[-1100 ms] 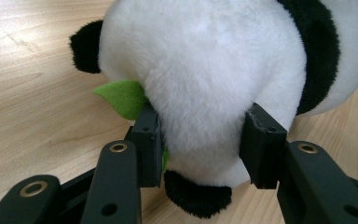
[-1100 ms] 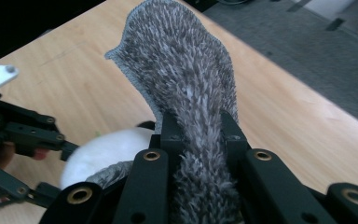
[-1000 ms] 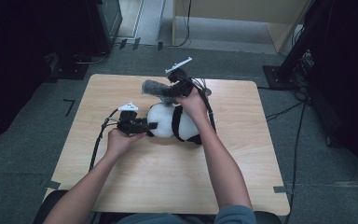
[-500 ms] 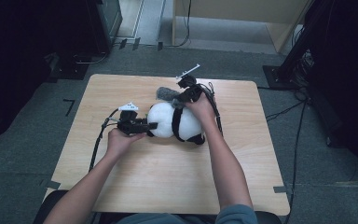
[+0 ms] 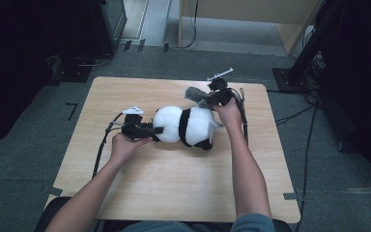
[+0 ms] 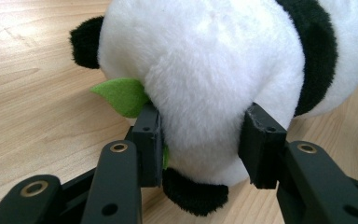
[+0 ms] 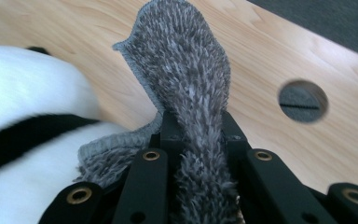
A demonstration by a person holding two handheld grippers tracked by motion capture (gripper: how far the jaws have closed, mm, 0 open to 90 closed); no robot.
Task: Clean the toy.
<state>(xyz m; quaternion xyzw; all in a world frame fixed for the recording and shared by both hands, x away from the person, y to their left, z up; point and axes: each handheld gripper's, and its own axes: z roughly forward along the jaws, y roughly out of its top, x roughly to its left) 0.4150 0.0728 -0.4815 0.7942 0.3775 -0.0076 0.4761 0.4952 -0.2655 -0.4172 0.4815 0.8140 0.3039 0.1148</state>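
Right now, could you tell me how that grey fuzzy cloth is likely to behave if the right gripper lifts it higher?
The grey cloth is probably floppy: it bends and curls above the right gripper. It looks light, since its free end stands up unsupported. Its shaggy pile should resist slipping, though part drapes by the panda toy and might drag.

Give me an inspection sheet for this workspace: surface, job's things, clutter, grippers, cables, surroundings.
Surface: light wooden table, with a round hole near the right gripper.
Job's things: plush panda lying on the table; grey fuzzy cloth lifted beside it.
Clutter: nothing seen.
Grippers: left gripper clamps the panda's white end; right gripper pinches the cloth.
Cables: one trails from each gripper; more lie on the floor.
Surroundings: grey carpet, dark equipment at both sides.
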